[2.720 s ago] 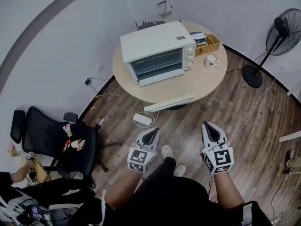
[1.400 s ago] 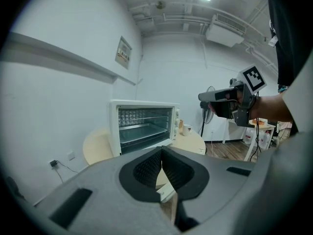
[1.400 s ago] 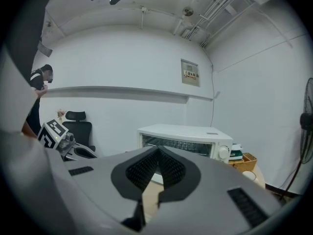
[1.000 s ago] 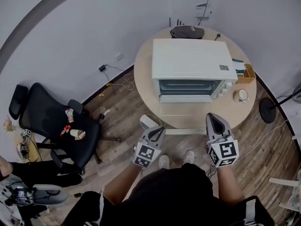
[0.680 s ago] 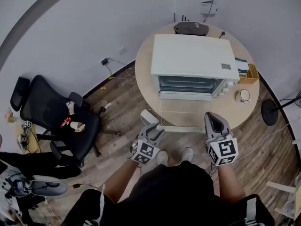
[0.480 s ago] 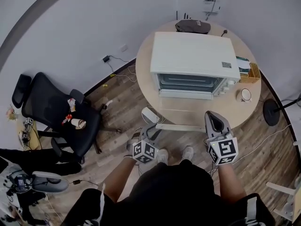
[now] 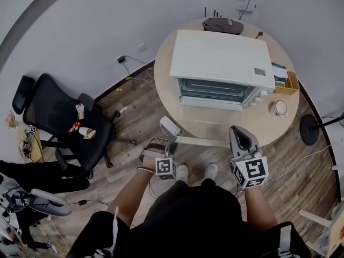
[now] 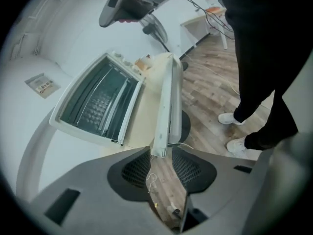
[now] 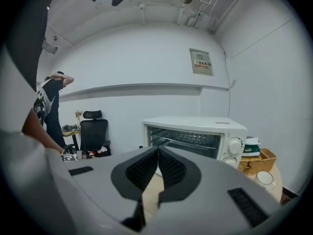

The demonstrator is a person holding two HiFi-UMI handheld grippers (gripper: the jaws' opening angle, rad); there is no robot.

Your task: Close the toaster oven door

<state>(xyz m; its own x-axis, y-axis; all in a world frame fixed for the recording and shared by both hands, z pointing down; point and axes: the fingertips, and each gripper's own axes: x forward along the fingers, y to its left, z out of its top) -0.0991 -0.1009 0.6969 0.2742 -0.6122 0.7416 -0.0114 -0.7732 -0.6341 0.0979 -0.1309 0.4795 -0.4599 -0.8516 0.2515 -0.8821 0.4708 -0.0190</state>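
The white toaster oven (image 7: 223, 55) stands on a round wooden table (image 7: 166, 74). Its glass door hangs open and flat toward me, ending in a long white handle bar (image 7: 201, 142). My left gripper (image 7: 171, 147) is rolled on its side just below the bar's left end. In the left gripper view the oven (image 8: 98, 106) lies tilted. The door's white edge (image 8: 165, 102) runs down to the gap between the parted jaws of the left gripper (image 8: 161, 155), which stands open. My right gripper (image 7: 238, 133) hovers near the bar's right end. Its jaws (image 9: 158, 153) are shut on nothing, facing the oven (image 9: 195, 131).
A black office chair (image 7: 59, 122) stands at the left. On the table's right side are a mug (image 7: 278, 108) and a wooden box (image 7: 287, 82), with a dark bag (image 7: 223, 24) behind the oven. A fan base (image 7: 309, 130) and cables are on the wooden floor.
My left gripper has rolled onto its side, dropped a little toward me and opened its jaws. The right gripper has barely moved. The oven door stays open.
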